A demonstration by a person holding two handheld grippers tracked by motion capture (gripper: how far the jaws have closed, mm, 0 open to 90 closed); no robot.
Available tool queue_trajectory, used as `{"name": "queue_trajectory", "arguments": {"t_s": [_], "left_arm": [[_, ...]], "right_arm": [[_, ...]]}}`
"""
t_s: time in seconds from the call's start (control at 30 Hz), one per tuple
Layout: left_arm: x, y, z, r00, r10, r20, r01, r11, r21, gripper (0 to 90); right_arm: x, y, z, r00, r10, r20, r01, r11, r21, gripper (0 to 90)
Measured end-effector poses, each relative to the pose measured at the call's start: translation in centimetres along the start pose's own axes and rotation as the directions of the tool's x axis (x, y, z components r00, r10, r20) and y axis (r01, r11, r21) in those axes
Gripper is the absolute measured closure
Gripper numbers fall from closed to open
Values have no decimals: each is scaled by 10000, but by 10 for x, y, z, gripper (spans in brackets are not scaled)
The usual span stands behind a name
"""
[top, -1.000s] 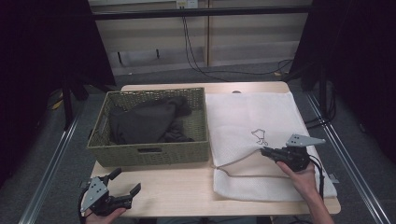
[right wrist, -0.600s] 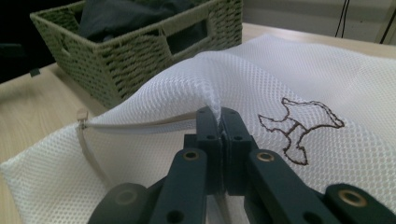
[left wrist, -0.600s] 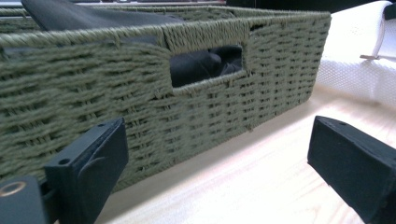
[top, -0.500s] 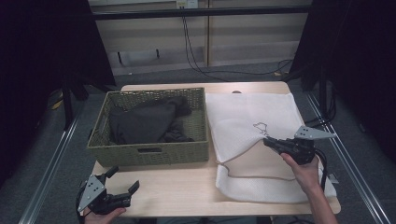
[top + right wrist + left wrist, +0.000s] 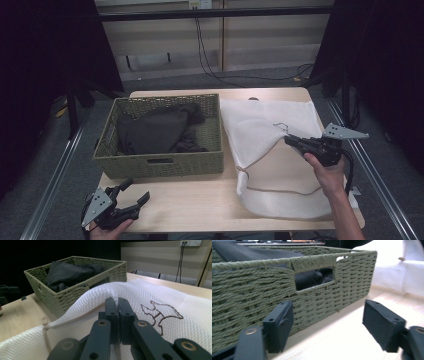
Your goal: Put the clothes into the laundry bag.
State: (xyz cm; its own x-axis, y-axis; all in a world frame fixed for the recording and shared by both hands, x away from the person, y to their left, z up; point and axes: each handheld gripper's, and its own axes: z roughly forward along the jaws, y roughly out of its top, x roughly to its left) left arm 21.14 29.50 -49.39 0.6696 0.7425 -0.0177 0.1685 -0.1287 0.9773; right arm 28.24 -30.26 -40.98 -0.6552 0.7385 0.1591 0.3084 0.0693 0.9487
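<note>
A white mesh bag [image 5: 272, 167] with a dark printed outline lies on the right half of the table. My right gripper [image 5: 289, 140] is shut on the bag's upper layer near its zipper edge [image 5: 75, 315] and holds that fold raised off the lower layer. In the right gripper view the jaws [image 5: 117, 302] pinch the mesh between them. My left gripper [image 5: 136, 190] sits at the table's front left corner, facing the basket [image 5: 287, 290]; its jaws have just been closing, still stand apart, and have nothing between them.
A green woven basket [image 5: 160, 165] holding dark clothes [image 5: 160, 127] stands on the left half of the wooden table [image 5: 200, 200]. Bare wood lies between the basket and the front edge. Dark curtains and metal rails flank the table.
My right gripper has risen and drawn the bag's top layer up with it, so the fold stands higher. The left gripper's jaws stand a little closer together.
</note>
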Motion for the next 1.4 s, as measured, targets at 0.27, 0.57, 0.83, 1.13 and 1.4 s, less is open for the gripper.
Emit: {"name": "queue_trajectory", "arguments": {"t_s": [0.27, 0.57, 0.83, 1.13, 1.4], "left_arm": [[0, 5, 0, 9997, -240, -85, 239, 9997, -109, 317], [4, 21, 1, 9995, -190, 238, 182, 9993, 330, 154], [23, 54, 6, 9982, -112, 590, 99, 9997, 221, 139], [58, 107, 28, 9919, 704, 1057, -787, 9939, 772, 158], [94, 123, 53, 9895, 733, 1247, -894, 9877, 1282, 131]], "right_arm": [[-1, 14, 4, 9999, -86, -103, 81, 9989, -463, 886], [-6, 32, 4, 9998, -172, -32, 169, 9969, -768, 886], [-6, 33, 4, 9999, -142, -66, 134, 9935, -1133, 887], [-4, 32, 6, 9998, -215, -34, 210, 9943, -1041, 886], [-3, 30, 7, 9998, -205, -73, 196, 9945, -1028, 886]]}}
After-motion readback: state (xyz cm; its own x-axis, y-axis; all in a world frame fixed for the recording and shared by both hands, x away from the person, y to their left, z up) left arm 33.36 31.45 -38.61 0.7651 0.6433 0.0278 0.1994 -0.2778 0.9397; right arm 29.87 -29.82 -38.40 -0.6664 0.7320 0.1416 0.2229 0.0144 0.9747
